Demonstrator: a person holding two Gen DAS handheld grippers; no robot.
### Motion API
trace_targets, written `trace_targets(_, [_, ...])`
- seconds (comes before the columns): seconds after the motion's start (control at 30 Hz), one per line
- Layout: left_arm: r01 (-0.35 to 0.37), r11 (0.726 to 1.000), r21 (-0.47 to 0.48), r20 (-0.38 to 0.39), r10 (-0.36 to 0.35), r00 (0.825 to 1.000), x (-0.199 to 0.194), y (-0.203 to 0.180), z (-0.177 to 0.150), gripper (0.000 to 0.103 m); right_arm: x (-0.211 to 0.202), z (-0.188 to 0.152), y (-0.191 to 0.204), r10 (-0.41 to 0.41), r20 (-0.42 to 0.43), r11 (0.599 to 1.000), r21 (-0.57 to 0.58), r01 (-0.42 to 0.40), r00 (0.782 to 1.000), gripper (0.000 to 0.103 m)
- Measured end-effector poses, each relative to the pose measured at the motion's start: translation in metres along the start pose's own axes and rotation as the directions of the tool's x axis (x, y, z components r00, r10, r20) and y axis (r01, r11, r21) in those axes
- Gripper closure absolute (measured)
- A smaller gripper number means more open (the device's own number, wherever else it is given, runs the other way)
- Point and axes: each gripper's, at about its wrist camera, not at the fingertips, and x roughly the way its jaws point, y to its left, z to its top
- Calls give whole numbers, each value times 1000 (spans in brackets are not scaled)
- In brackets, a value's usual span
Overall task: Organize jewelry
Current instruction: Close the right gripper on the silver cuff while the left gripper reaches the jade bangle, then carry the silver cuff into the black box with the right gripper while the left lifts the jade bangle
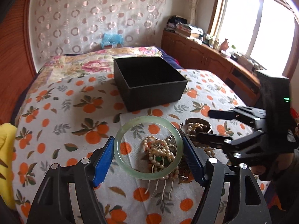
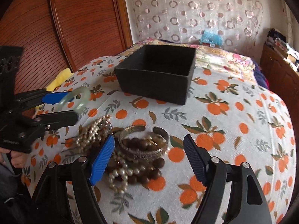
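- Lying at the left edge of the bed, a yellow cloth (image 1: 6, 160) sits on the orange-print bedspread (image 1: 61, 123), beside the reddish wooden slatted panel (image 2: 56, 28).
- Left gripper (image 1: 148, 149) has its blue pads pressed against opposite outer sides of a pale green jade bangle (image 1: 130, 172); the ring is clamped between them and held above the bedspread, the jewelry heap showing through its opening. In the right wrist view that gripper (image 2: 74, 102) enters from the left with the bangle (image 2: 78, 99) blurred at its tips.
- Under and just beyond the bangle lies a tangled pearl necklace (image 1: 160, 153), with a metal hair comb (image 1: 160, 188) sticking out toward the camera.
- Black open box (image 1: 149, 82) stands further back on the bedspread, near the middle, apart from the heap; only its dark inside walls show.
- Just right of the pearls sit a gold cuff bracelet (image 2: 147, 145) and brown wooden beads (image 2: 143, 169), touching each other in the pile.
- Right gripper (image 2: 149, 160) hovers low over this heap with its fingers spread wide, gripping nothing; the left pad overlaps the pearls in view, though contact cannot be judged. From the left wrist view it (image 1: 205, 125) comes in from the right.
- Wooden cabinet (image 1: 205, 56) runs under the window (image 1: 252, 22) past the bed's right side.
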Motion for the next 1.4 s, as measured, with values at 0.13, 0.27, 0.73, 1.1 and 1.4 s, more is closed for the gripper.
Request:
trace_targets(0.13, [-6, 1000, -6, 16, 6, 1000, -9, 2, -4, 34, 12, 5, 3, -3, -36, 1000, -19, 3, 999, 27])
trace_targets(0.27, [-19, 1000, 0, 25, 19, 1000, -13, 3, -3, 34, 19, 7, 3, 8, -56, 1000, -29, -9, 998, 40])
trace_targets(0.73, [-57, 998, 2, 37, 57, 998, -3, 12, 18, 34, -3, 44, -8, -17, 48, 997, -72, 21, 999, 40])
trace_targets(1.1, [-87, 996, -2, 43, 87, 995, 12, 22, 46, 34, 11, 101, -26, -66, 126, 995, -67, 75, 990, 40])
trace_targets(1.4, [-109, 994, 20, 46, 108, 993, 26, 19, 69, 34, 33, 115, -46, -53, 112, 997, -42, 58, 992, 35])
